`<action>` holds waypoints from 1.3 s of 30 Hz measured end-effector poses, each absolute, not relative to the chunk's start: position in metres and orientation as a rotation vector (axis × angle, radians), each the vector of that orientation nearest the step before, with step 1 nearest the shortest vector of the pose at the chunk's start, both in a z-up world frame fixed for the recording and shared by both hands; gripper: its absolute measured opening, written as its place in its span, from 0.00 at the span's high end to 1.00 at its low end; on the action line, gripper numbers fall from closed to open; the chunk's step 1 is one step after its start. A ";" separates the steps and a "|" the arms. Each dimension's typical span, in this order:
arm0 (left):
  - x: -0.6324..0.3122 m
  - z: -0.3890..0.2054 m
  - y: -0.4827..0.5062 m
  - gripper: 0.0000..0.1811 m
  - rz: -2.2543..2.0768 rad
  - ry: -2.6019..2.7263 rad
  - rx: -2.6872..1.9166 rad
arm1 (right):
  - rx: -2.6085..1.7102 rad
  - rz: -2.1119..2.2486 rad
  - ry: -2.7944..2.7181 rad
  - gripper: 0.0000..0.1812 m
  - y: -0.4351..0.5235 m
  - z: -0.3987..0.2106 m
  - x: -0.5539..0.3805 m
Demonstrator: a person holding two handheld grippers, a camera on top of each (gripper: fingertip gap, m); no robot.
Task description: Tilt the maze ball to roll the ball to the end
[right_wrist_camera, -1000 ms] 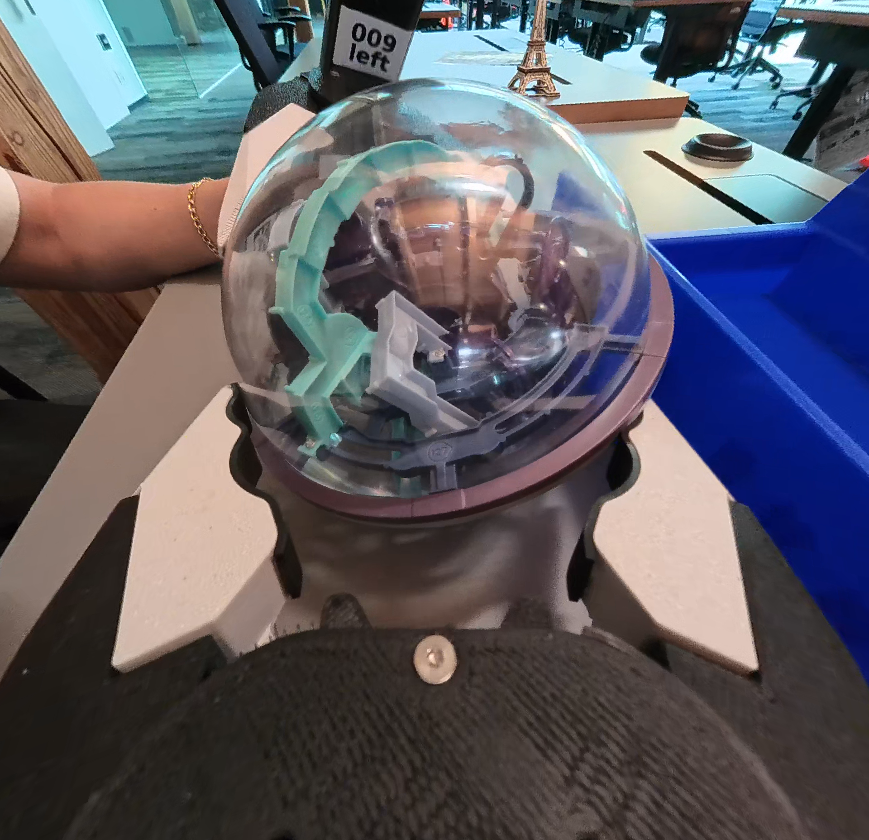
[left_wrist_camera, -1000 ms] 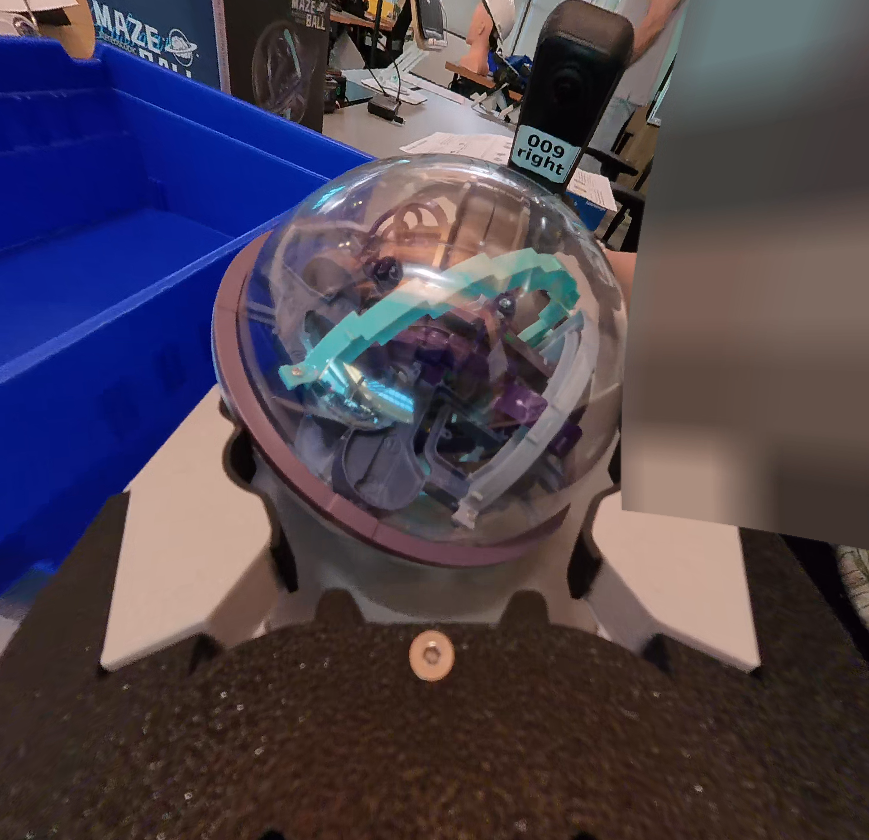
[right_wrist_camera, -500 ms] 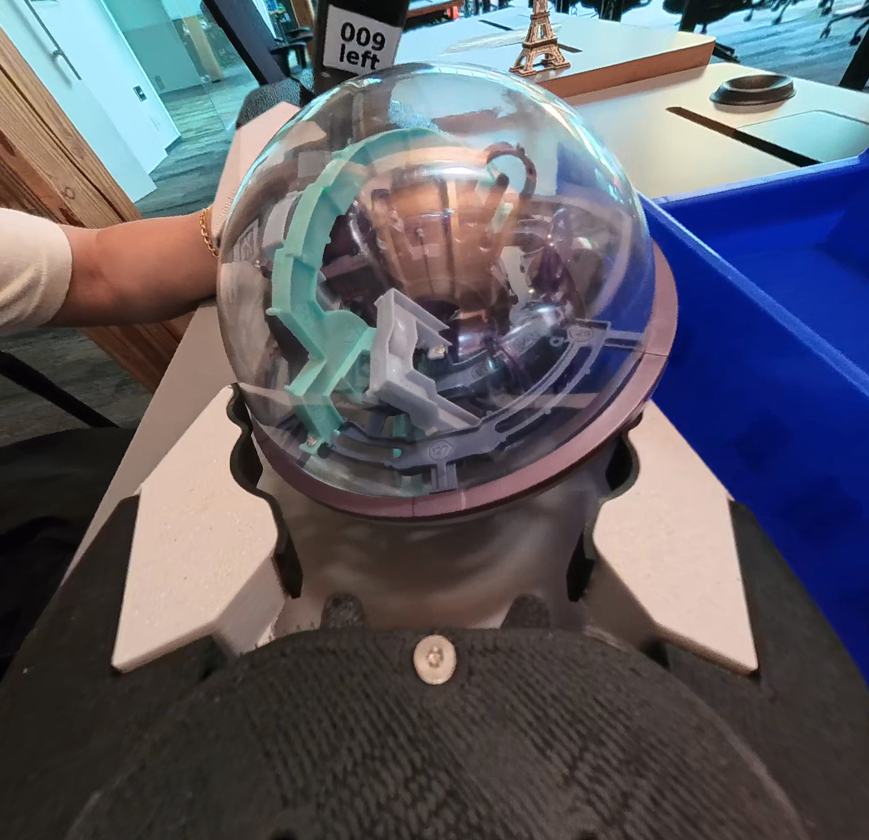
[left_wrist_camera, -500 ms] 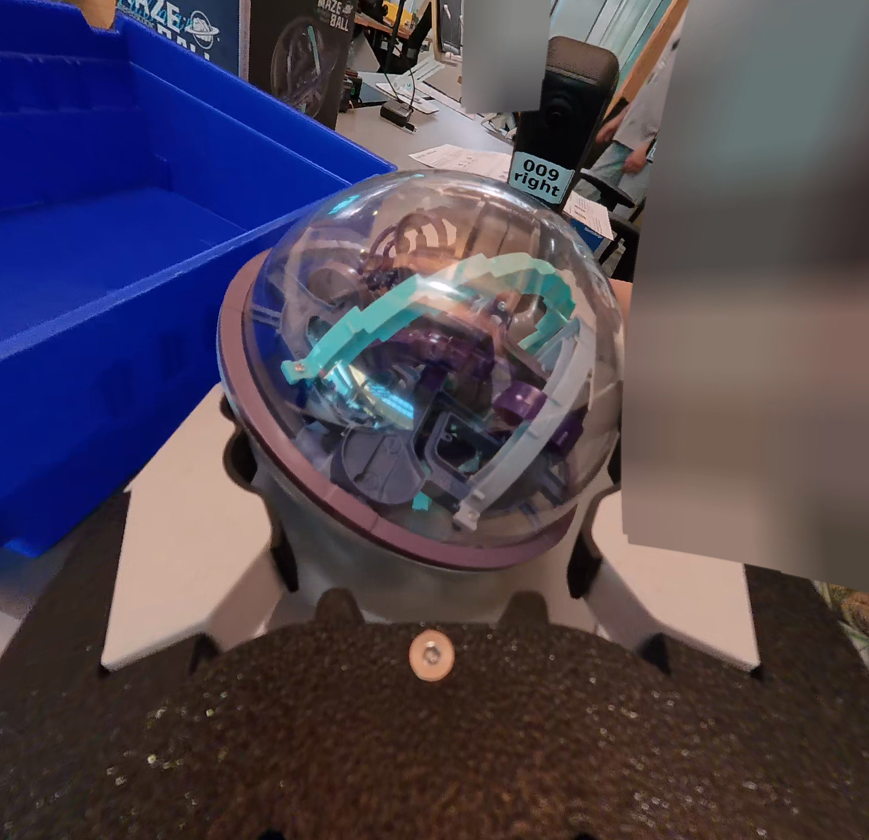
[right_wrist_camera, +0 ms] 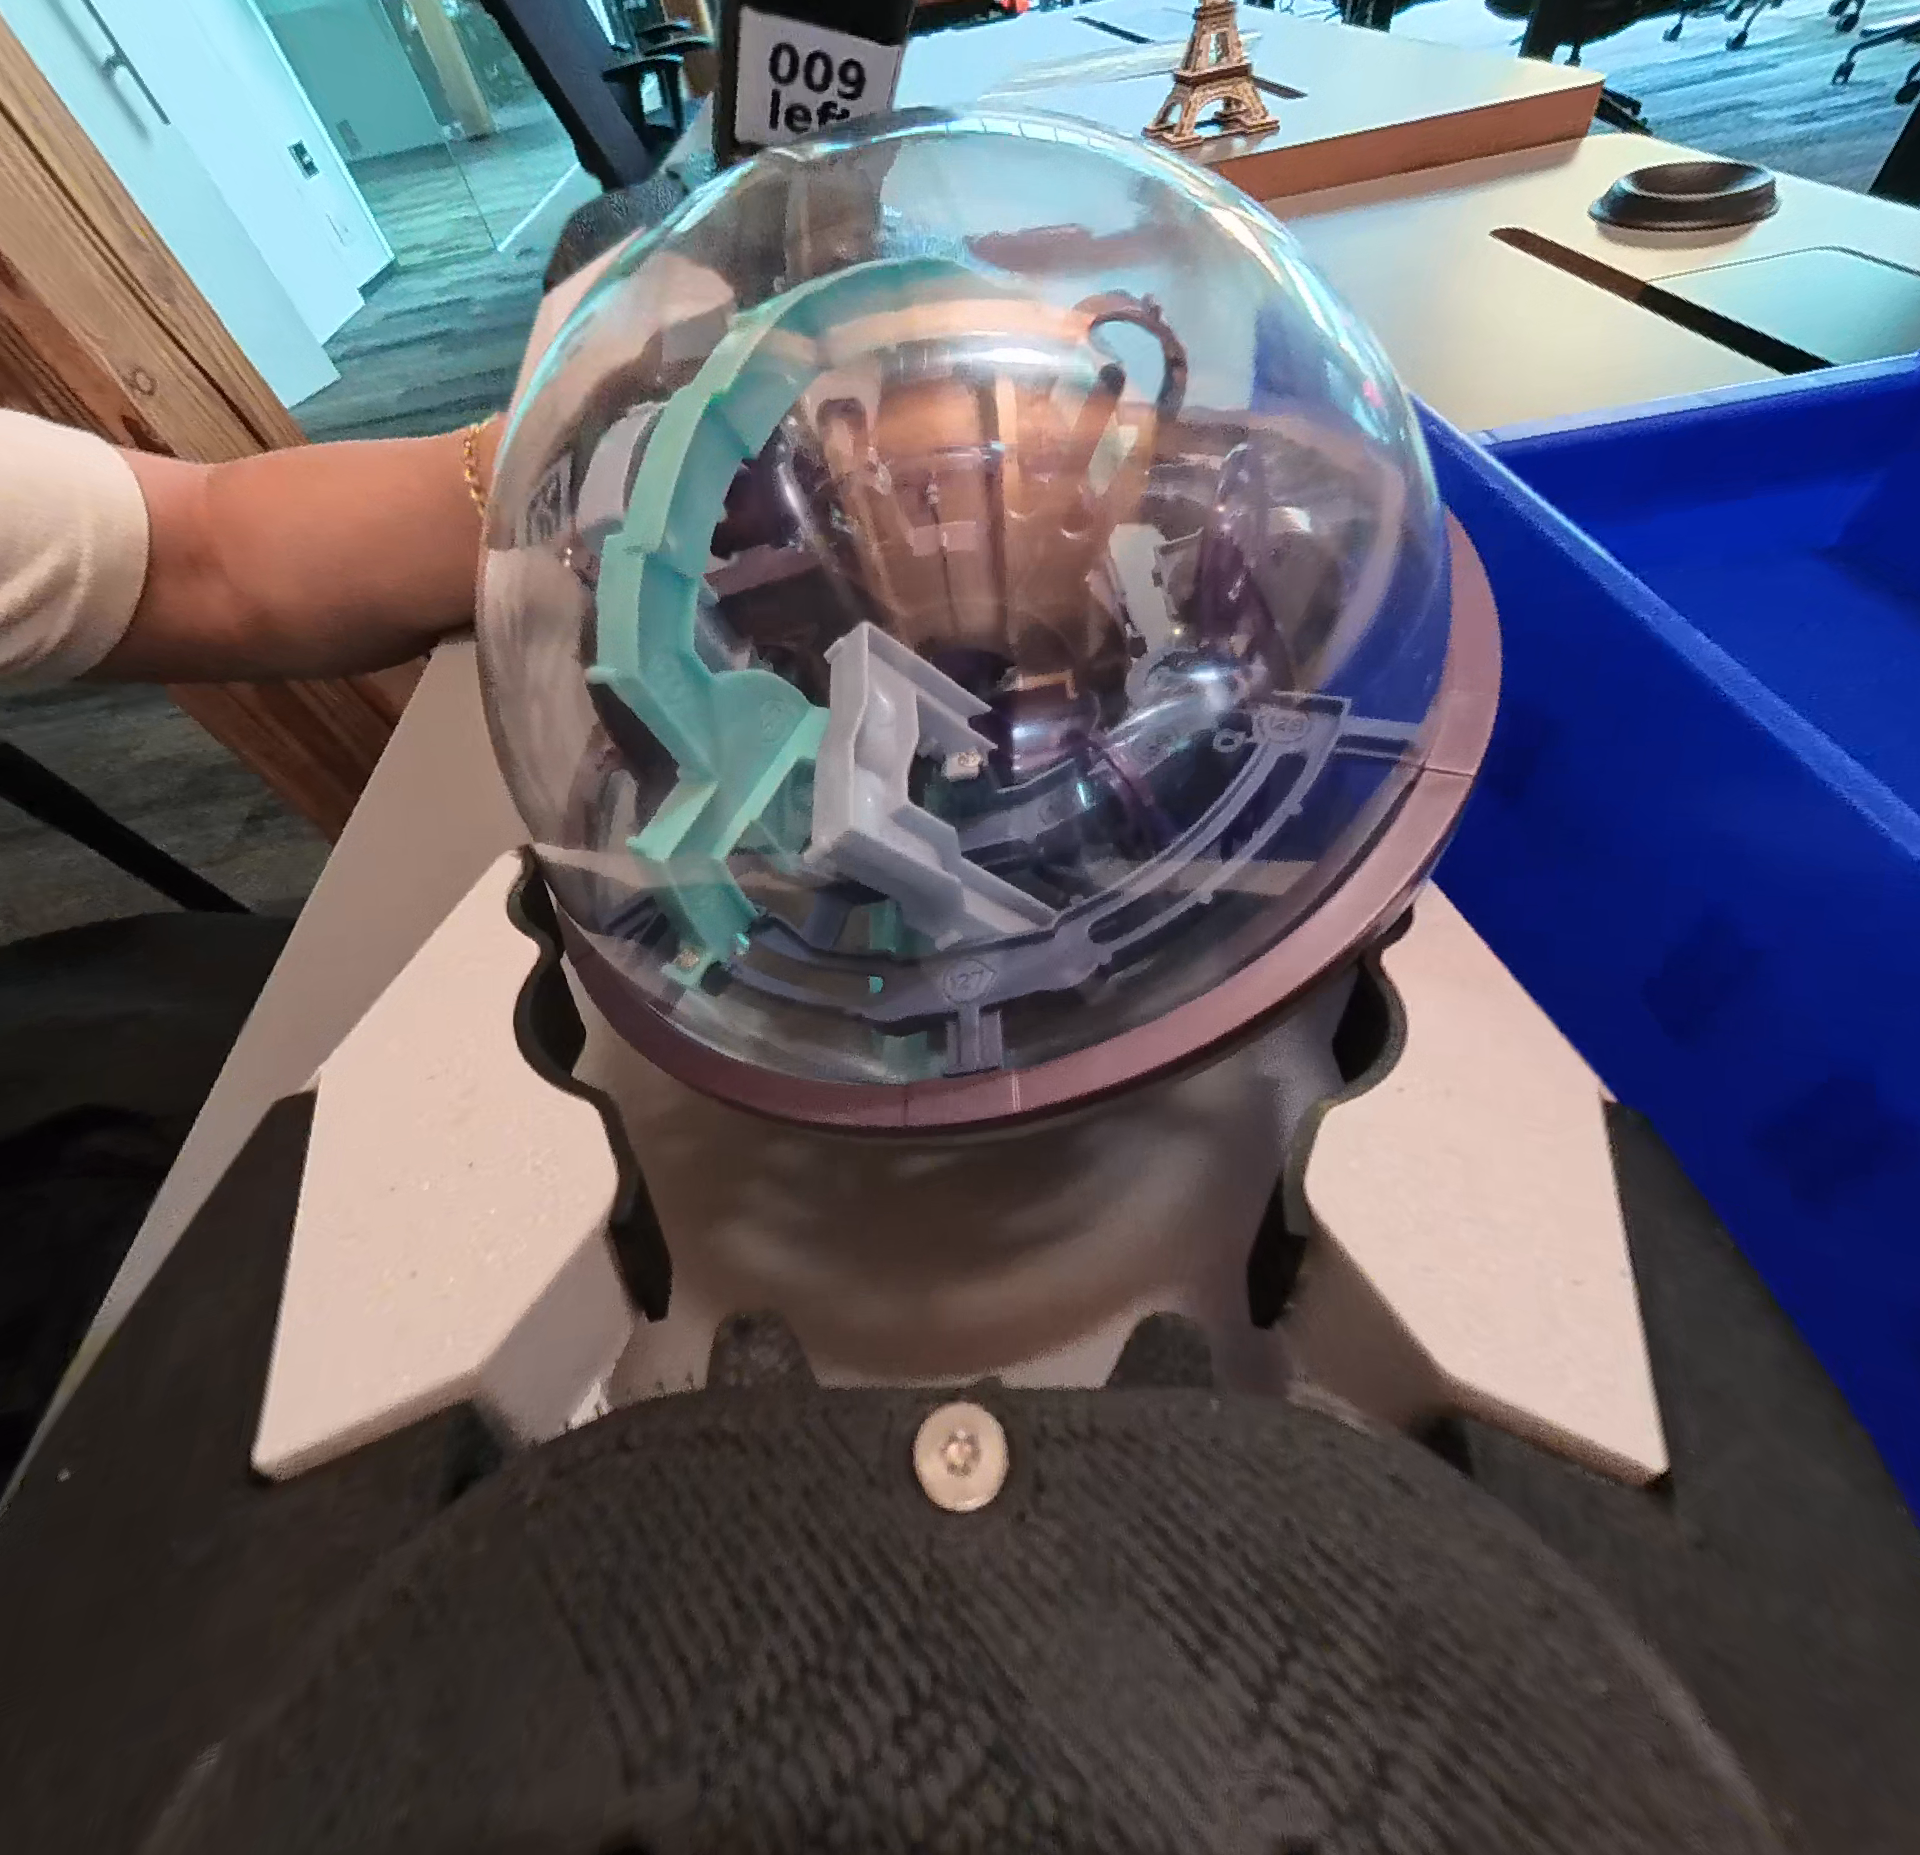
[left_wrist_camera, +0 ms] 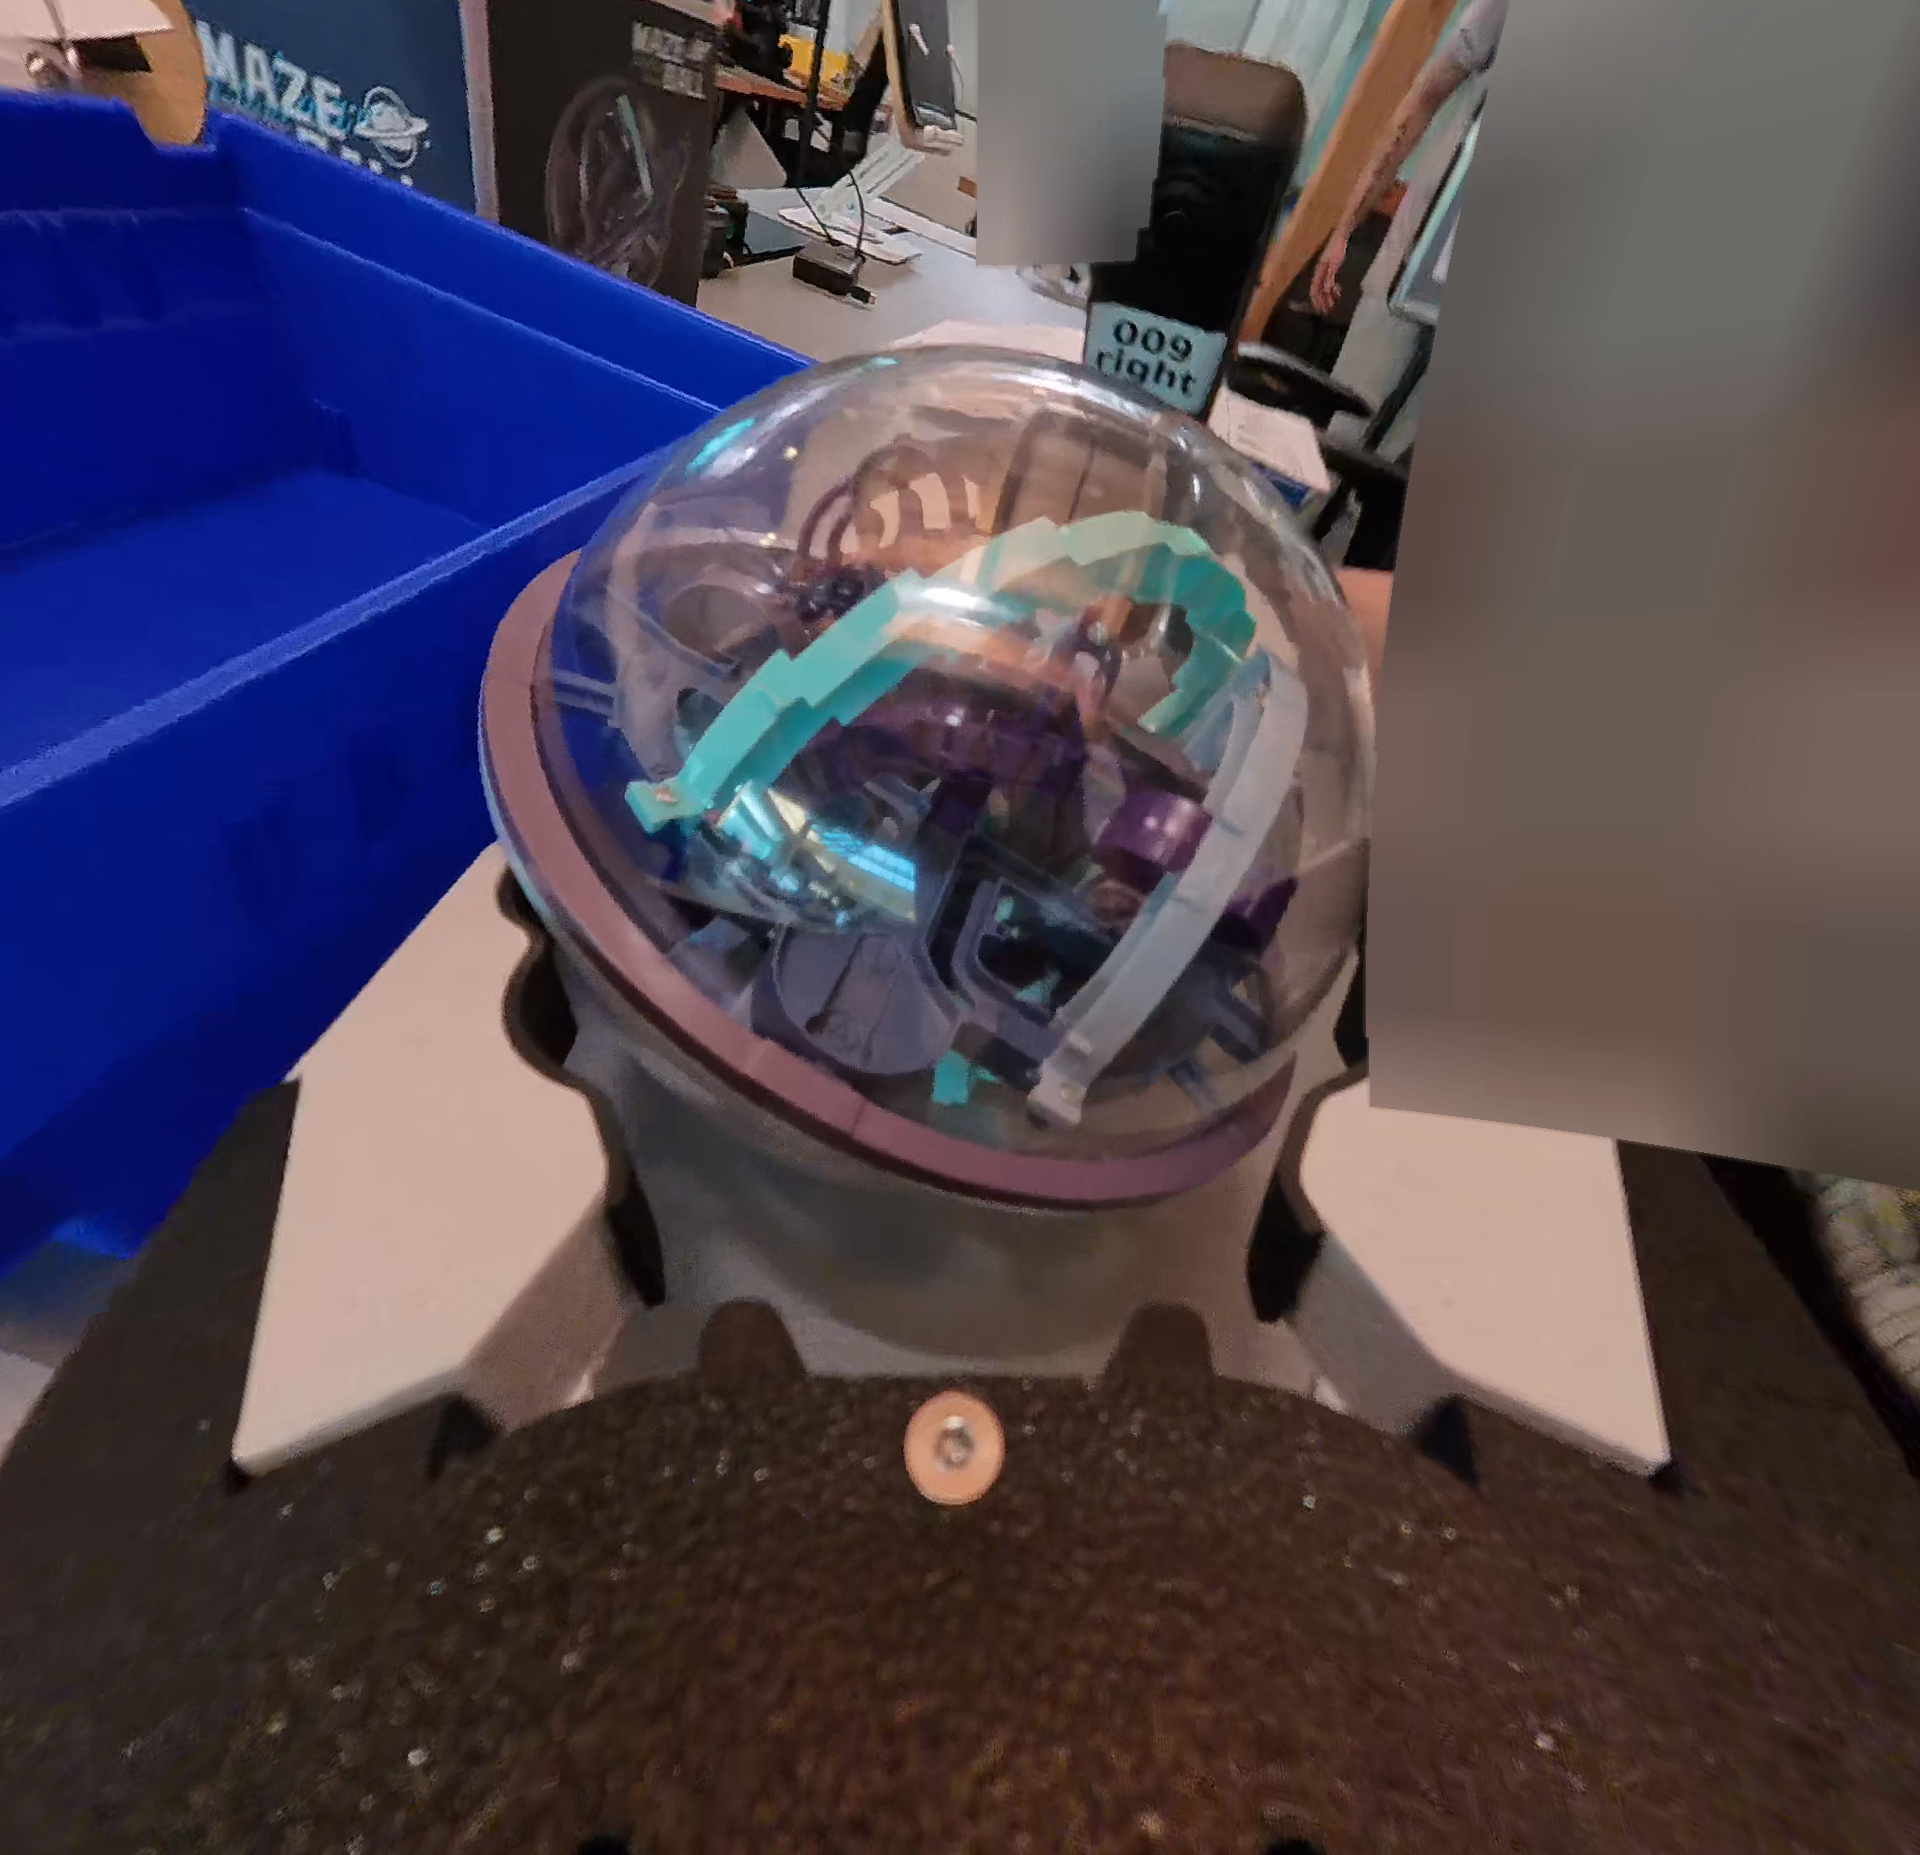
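Observation:
The maze ball (left_wrist_camera: 935, 766) is a clear sphere with a mauve band round its middle and teal, grey and purple tracks inside. My left gripper (left_wrist_camera: 935, 1026) is shut on its near side, with the white fingers (left_wrist_camera: 416, 1234) cradling it. My right gripper (right_wrist_camera: 961, 974) is shut on the opposite side of the same ball (right_wrist_camera: 966, 610). Each gripper's black body shows behind the ball in the other's view: the right one (left_wrist_camera: 1205, 226) and the left one (right_wrist_camera: 821, 29). The ball is held above the table's edge. I cannot pick out the small ball inside.
A blue bin (left_wrist_camera: 260, 610) stands close beside the ball and also shows in the right wrist view (right_wrist_camera: 1714, 766). The maze ball's box (left_wrist_camera: 603, 143) stands behind it. A person's forearm (right_wrist_camera: 291, 558) reaches in from the left. A small tower model (right_wrist_camera: 1210, 60) stands on the far desk.
Both grippers have kept their hold and tipped the ball a little. The blue bin has slid sideways in both views, and the forearm sits lower in the right wrist view.

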State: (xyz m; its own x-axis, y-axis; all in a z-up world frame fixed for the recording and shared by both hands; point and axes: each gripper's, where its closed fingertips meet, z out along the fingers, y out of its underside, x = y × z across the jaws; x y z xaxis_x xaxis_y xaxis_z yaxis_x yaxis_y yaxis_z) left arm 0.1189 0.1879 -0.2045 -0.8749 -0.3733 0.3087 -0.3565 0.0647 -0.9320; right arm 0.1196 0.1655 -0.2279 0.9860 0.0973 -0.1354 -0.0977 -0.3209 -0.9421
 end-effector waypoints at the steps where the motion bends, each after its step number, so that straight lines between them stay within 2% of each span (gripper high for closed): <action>1: 0.117 -0.207 0.188 0.19 -1.953 2.292 -0.725 | -1.892 0.194 -0.011 0.19 0.165 -0.229 0.119; 8: 0.116 -0.217 0.185 0.18 -1.821 2.306 -0.586 | -1.904 0.215 -0.016 0.19 0.161 -0.230 0.120; 15: 0.123 -0.218 0.184 0.18 -1.831 2.309 -0.739 | -1.875 0.277 0.044 0.22 0.157 -0.227 0.127; 23: 0.120 -0.230 0.183 0.18 -1.775 2.376 -0.781 | -1.828 0.132 -0.023 0.20 0.158 -0.219 0.130; 39: 0.120 -0.227 0.184 0.20 -1.848 2.357 -0.809 | -1.855 0.202 0.014 0.21 0.156 -0.221 0.130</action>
